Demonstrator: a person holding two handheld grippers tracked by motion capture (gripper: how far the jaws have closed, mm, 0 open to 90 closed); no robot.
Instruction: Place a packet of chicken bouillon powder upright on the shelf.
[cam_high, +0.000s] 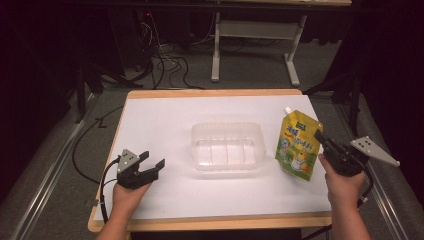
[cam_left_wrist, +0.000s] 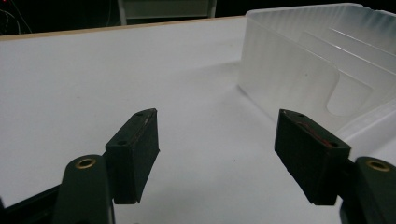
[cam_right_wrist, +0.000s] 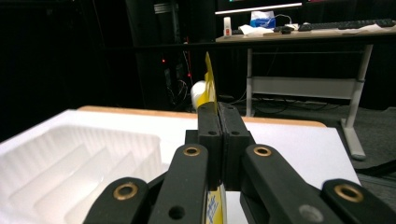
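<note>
The yellow spouted pouch is held at the right side of the white table, just beside the clear plastic tray, which sits near the table's middle. The pouch is pinched at its right edge by the right gripper, and in the right gripper view its thin yellow edge is seen rising from between the 2 clenched jaws, with the white spout behind. The left gripper is held low near the front left of the table, well apart from the tray; its 2 jaws are spread wide with nothing between them.
</note>
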